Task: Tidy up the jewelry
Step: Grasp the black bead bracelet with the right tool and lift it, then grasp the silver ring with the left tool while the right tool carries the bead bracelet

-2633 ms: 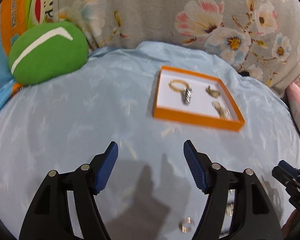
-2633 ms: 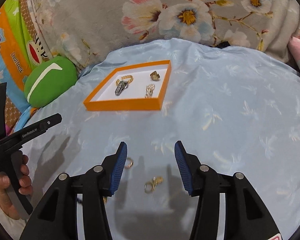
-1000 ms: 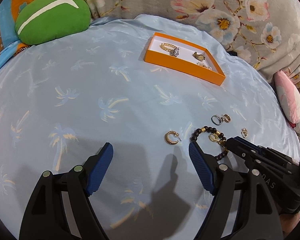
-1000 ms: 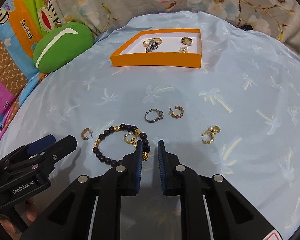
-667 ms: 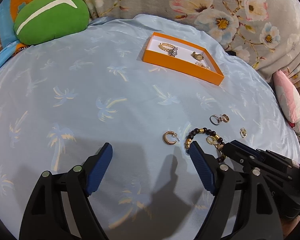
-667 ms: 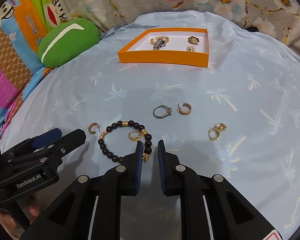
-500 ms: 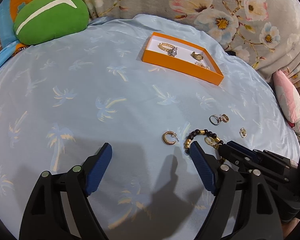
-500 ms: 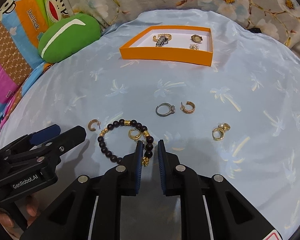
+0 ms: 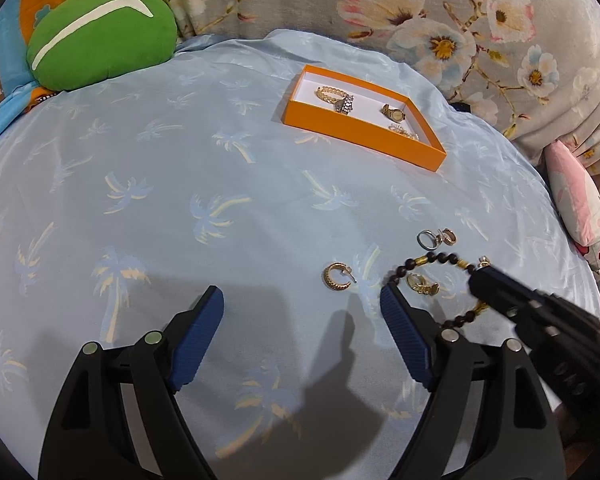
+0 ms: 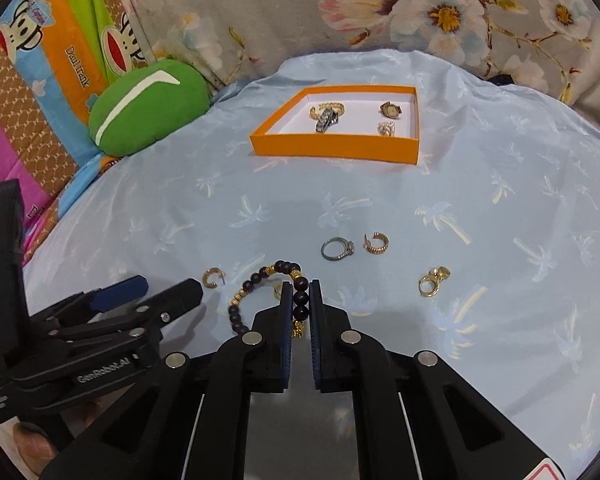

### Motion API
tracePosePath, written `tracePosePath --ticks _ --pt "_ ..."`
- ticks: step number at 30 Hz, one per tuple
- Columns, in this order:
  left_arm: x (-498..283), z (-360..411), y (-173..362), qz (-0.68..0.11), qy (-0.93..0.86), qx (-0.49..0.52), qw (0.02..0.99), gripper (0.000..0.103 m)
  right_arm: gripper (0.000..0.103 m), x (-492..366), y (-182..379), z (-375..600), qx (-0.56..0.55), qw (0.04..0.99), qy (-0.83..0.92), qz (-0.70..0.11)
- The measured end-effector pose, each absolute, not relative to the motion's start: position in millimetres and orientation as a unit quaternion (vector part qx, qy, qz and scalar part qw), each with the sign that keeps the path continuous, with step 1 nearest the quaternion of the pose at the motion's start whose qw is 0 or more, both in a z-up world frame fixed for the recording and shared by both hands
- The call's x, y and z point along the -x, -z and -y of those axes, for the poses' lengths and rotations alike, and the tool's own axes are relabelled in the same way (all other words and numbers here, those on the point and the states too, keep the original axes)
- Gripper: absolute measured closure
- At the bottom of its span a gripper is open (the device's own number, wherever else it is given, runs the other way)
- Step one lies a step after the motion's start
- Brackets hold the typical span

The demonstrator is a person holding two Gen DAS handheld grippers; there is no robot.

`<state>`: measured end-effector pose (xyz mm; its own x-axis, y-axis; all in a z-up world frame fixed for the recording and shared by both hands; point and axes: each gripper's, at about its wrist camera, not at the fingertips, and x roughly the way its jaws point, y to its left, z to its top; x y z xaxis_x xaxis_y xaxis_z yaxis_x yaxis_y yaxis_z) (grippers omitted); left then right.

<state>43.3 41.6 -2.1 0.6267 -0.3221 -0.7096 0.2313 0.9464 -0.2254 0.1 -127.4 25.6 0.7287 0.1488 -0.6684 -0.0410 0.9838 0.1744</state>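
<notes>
My right gripper (image 10: pixel 300 286) is shut on a dark bead bracelet (image 10: pixel 256 278) with gold beads, pinching its right side between the pads. The bracelet (image 9: pixel 432 258) also shows in the left wrist view, under the right gripper (image 9: pixel 478 276). My left gripper (image 9: pixel 300 304) is open and empty over the blue cloth. An orange tray (image 10: pixel 332 146) at the back holds a gold chain bracelet (image 10: pixel 326 110), a watch (image 10: pixel 390 109) and a small piece. Loose on the cloth lie a silver ring (image 10: pixel 336 248), a gold hoop earring (image 10: pixel 377 243), another hoop (image 10: pixel 213 278) and a gold clip earring (image 10: pixel 432 280).
A green cushion (image 10: pixel 148 106) lies at the back left. A floral fabric wall (image 10: pixel 380 12) rises behind the tray. A pink cushion (image 9: pixel 576 204) sits at the right edge. A small gold earring (image 9: pixel 420 283) lies inside the bracelet loop.
My right gripper has closed on the bracelet's right side and the bracelet's shape has shifted as it is pulled. The left gripper has barely moved.
</notes>
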Motion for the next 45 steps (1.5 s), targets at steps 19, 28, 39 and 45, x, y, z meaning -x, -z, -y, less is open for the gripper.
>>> tracePosePath --ticks 19,28,39,45 --pt "-68.3 79.8 -5.8 -0.405 0.234 -0.086 0.880 0.044 0.096 57.4 6.0 200.3 -0.146 0.905 0.006 -0.400" --pt "-80.4 92.7 5.8 -0.408 0.210 -0.101 0.883 0.056 0.096 53.9 10.8 202.8 -0.156 0.903 -0.008 -0.400" --pt "-81.0 95.6 4.5 -0.404 0.218 -0.095 0.883 0.080 0.096 54.2 11.5 203.5 -0.160 0.903 -0.011 -0.399" --pt "-78.4 89.4 1.1 -0.401 0.221 -0.078 0.885 0.081 0.096 53.4 10.6 205.0 -0.164 0.904 -0.010 -0.394"
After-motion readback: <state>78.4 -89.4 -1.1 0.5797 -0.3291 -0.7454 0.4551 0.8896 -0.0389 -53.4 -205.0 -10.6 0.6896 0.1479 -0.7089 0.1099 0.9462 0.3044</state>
